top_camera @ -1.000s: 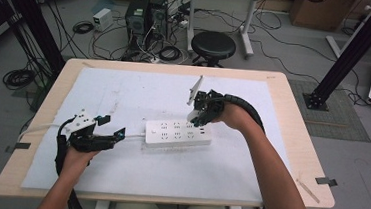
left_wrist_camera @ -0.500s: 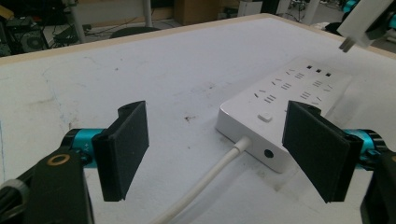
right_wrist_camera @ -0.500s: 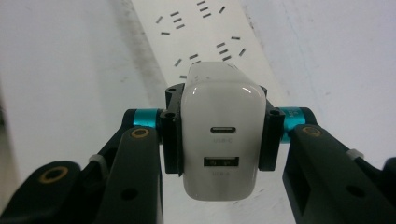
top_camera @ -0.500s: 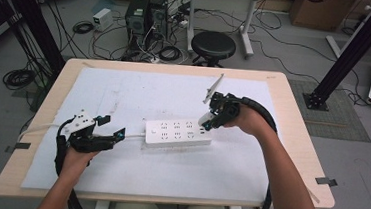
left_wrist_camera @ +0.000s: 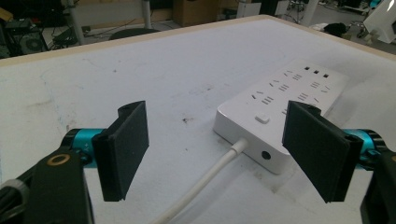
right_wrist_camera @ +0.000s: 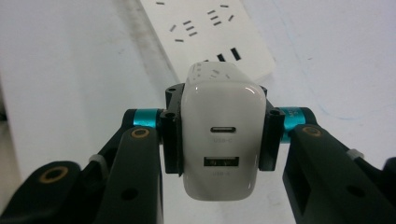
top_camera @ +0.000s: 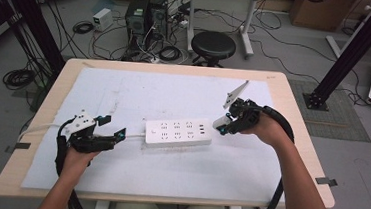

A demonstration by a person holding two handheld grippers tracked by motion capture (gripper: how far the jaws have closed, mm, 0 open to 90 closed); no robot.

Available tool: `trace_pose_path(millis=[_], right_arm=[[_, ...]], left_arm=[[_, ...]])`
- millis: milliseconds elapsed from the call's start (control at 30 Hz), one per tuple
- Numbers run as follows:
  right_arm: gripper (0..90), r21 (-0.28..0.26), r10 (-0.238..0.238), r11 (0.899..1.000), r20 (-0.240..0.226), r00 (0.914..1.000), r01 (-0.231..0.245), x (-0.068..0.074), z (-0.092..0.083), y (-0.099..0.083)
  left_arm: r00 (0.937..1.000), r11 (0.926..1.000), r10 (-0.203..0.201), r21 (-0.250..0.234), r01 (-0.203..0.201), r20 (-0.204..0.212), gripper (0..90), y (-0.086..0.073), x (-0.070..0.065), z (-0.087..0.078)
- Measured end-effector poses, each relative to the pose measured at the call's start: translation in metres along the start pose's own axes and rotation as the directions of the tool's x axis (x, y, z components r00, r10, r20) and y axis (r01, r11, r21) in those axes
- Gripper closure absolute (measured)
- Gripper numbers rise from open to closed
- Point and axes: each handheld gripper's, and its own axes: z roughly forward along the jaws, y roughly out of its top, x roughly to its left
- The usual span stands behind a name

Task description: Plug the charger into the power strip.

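Setting: wooden table (top_camera: pixel 294 100) covered by a white mat (top_camera: pixel 174 98); floor behind holds a black stool (top_camera: pixel 213 45), a computer tower (top_camera: pixel 145 13) and loose cables.
Right gripper (top_camera: pixel 228 123): jaws clamped on a white charger (right_wrist_camera: pixel 223 140), one pad on each side; held above the mat, just beyond the right end of the strip.
Charger: two ports face the right gripper view's camera, a small oval one above a wider one.
Left gripper (top_camera: pixel 113 135): jaws apart, nothing between the pads; it rests low over the mat at the strip's left end.
Power strip (top_camera: pixel 177 133): white, flat on the mat between the two grippers; sockets face up.
Cord (left_wrist_camera: pixel 205 182): white, leaves the strip's left end and runs between the left jaws.
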Motion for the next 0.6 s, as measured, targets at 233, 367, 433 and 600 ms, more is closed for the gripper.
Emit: trace_pose_path(millis=[233,367,433,600], right_arm=[[63.0,0.055,-0.078,0.996,0.037,0.9963,0.075,-0.006,0.005,0.019],[63.0,0.073,-0.105,0.992,0.038,0.9937,0.102,-0.01,0.009,0.032],[63.0,0.079,-0.117,0.99,0.034,0.9926,0.114,-0.011,0.012,0.037],[63.0,0.077,-0.14,0.987,0.018,0.99,0.138,-0.013,0.02,0.05]], left_arm=[[1.0,1.0,0.005,0.005,-0.005,0.001,22.8,-0.001,-0.001,0.0],[1.0,1.0,-0.002,0.001,0.002,0.001,22.8,-0.001,0.0,0.001],[1.0,1.0,0.0,0.004,0.0,0.001,22.8,-0.001,0.0,0.001],[1.0,1.0,0.002,0.002,-0.002,0.003,22.8,0.0,0.0,0.002]])
